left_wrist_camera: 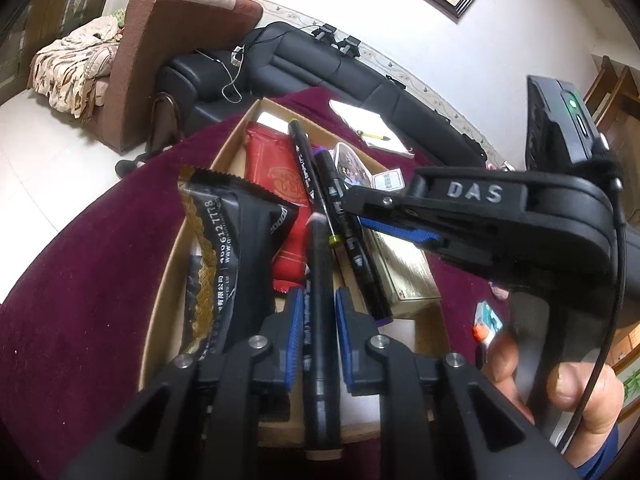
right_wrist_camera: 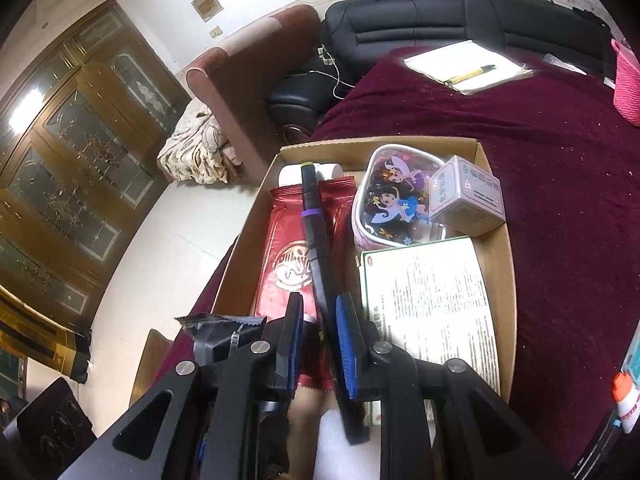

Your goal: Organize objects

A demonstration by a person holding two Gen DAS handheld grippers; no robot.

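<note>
Left hand-held gripper [left_wrist_camera: 316,344] pinching a dark marker [left_wrist_camera: 320,320] between blue pads [left_wrist_camera: 294,336], marker pointing forward over the cardboard box [left_wrist_camera: 168,280]. Right hand-held gripper [right_wrist_camera: 319,344] likewise nearly shut around a black marker with purple band [right_wrist_camera: 314,240], slanting up across the box; contact with the left pad cannot be told. Inside the box: red foil packet [right_wrist_camera: 288,256], black snack packet with gold braid print [left_wrist_camera: 224,248], cartoon-printed tin [right_wrist_camera: 390,204], small pale carton [right_wrist_camera: 466,196] leaning on the tin, flat green-edged box with fine print [right_wrist_camera: 428,296]. Box resting on the maroon-covered desk [right_wrist_camera: 560,184]. Farther back on the desk, notepad with yellow pen [right_wrist_camera: 468,64]; pink basket [right_wrist_camera: 626,80] at the right edge. Black sofa [right_wrist_camera: 440,16] behind.
</note>
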